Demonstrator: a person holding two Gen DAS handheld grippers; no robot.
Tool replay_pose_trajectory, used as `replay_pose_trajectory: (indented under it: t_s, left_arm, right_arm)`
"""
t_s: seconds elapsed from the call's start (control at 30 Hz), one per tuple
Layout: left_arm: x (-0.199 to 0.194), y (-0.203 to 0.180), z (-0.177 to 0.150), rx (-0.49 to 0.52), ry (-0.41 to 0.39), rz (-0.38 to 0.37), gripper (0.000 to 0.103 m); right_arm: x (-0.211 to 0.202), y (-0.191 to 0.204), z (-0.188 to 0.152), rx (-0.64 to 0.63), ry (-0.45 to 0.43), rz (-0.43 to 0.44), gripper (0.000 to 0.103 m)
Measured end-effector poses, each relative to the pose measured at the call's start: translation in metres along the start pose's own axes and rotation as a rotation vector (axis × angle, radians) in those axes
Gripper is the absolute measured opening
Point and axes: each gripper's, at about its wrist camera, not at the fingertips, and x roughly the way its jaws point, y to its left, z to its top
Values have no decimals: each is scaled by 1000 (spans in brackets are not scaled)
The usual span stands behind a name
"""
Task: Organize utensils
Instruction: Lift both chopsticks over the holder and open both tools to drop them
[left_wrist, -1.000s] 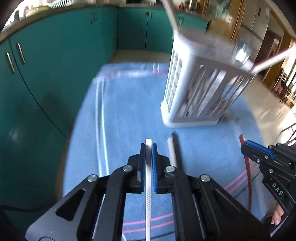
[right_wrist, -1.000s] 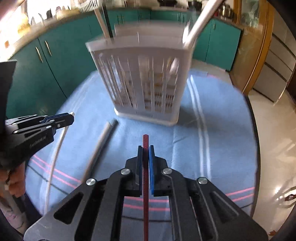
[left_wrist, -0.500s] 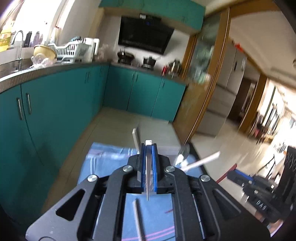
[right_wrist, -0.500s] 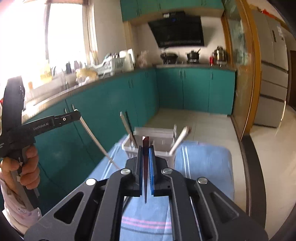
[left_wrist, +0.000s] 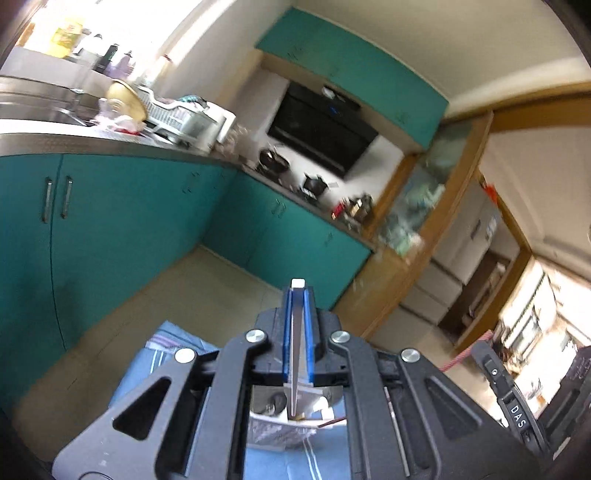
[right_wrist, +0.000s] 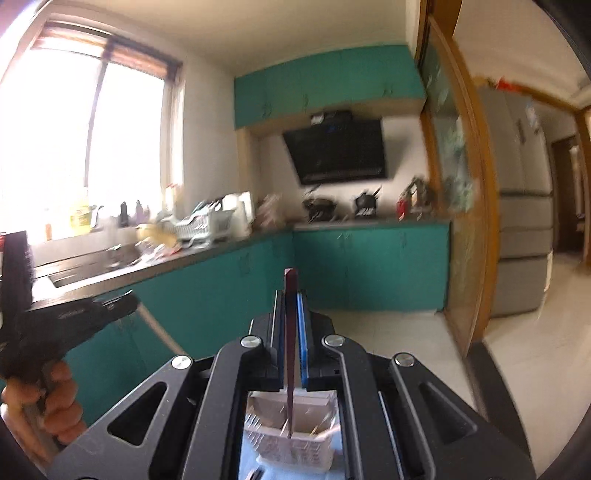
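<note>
while each hand-held gripper (right_wrist: 291, 291) clamps one chopstick (right_wrist: 290, 354), basket (right_wrist: 291, 439) sits below.

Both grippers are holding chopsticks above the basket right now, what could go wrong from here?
1. The red chopstick in the right gripper hangs with its tip at the white basket rim; it may catch a divider or wall rather than drop inside.
2. The left gripper brings the white chopstick over the same basket; the sticks or grippers might collide.

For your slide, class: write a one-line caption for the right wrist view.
Right gripper holds a dark red chopstick upright above the white utensil basket.
</note>
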Motion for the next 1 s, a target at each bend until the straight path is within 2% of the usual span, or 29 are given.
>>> replay_pose_trajectory:
  t_s: [0.07,0.13,0.33,0.5,0.6,0.8,0.87,1.0]
  left_arm:
    - [6,2,-2,-6,-33,29,6]
    - [15,5,-8,-2,-26,60,6]
    - [53,19,-37,9,54,126,6]
    - [71,31,-55,7,114,151,6]
    - [72,37,-57,-3,121,153,6]
    - [72,37,-59,8,125,153,6]
    - [73,37,-62,15,133,149,6]
    - [74,35,-67,41,149,140,6]
  right_arm:
    - [8,3,-1,1,-29,-11,7]
    - [18,3,-6,0,-26,-9,7]
    - [53,-8,-32,35,14,-15,7]
    - [71,-17,-42,71,14,-38,7]
    - [64,-21,-31,96,-31,-41,7]
    - [56,-6,-15,24,-148,-75,7]
    - [63,-2,-22,7,-142,-70,7]
    - [87,-9,-50,17,-41,-59,7]
